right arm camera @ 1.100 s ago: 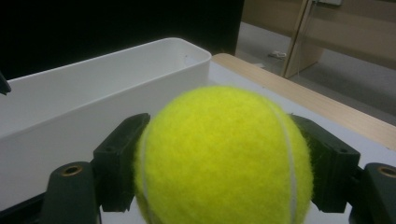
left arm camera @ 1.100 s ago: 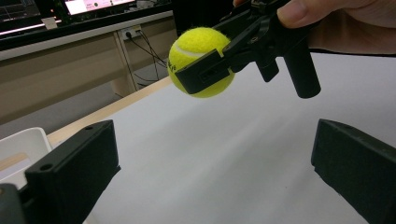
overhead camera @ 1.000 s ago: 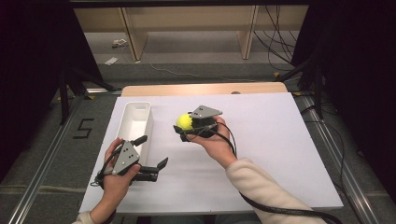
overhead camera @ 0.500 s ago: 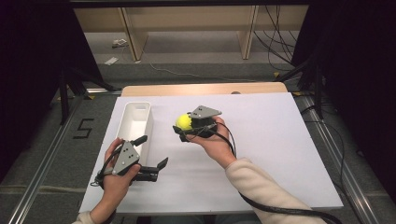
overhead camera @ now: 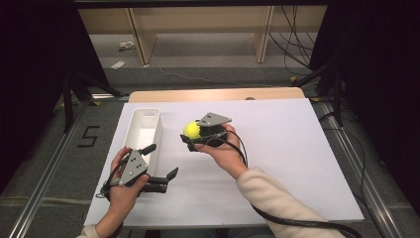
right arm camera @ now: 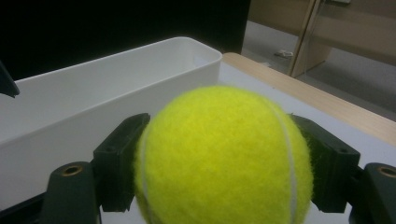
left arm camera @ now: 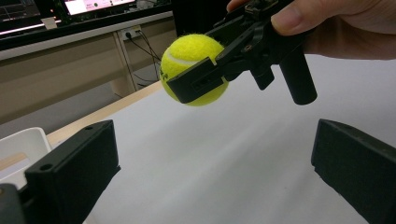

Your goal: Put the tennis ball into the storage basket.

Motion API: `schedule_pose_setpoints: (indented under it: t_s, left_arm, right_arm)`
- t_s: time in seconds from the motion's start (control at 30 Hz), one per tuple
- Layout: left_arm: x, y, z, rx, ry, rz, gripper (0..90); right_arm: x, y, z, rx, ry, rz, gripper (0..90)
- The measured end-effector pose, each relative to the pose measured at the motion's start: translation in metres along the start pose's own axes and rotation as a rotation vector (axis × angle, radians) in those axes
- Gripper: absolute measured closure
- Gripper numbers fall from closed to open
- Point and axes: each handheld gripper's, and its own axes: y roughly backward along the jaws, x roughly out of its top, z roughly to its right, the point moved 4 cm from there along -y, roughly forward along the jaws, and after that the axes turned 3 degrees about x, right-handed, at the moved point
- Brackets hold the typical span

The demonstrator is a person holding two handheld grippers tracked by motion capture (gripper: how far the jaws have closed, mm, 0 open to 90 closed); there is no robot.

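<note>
Tennis ball (overhead camera: 191, 130) gripped in the right claw (overhead camera: 194, 135), raised off the white surface (overhead camera: 287, 163) just right of a long white bin (overhead camera: 142, 133). In the left gripper view the ball (left arm camera: 193, 67) hangs clear above the sheet, one black jaw crossing its front, a thumb pressed on the right claw (left arm camera: 205, 74) body above it. From the right gripper view the ball (right arm camera: 224, 156) sits squeezed between both jaws of the right claw (right arm camera: 224, 163), its white seam curving down each side, with the bin (right arm camera: 93, 93) close behind it and a strip of wooden edge beyond.

Nearer the person, the left claw (overhead camera: 159, 166) rests low over the surface beside the bin's near end, its jaws spread wide and holding nothing. In its own view the left claw (left arm camera: 210, 177) shows bare sheet between two well-separated black jaws, and a corner of the bin (left arm camera: 21, 144) at the left edge. The two claws are well apart, the right one farther up the surface. A pale sleeve (overhead camera: 277, 198) covers the right forearm, and a black cable trails from it toward the bottom edge.
</note>
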Motion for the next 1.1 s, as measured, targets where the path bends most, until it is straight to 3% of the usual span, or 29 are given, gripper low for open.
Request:
schedule_pose_setpoints:
  t_s: [1.1]
  left_arm:
    - [-0.0006,0.0,0.0002,-0.001,0.003,-0.001,0.3]
  right_arm:
    - [0.0055,-0.0079,-0.004,0.015,0.002,0.003,26.1]
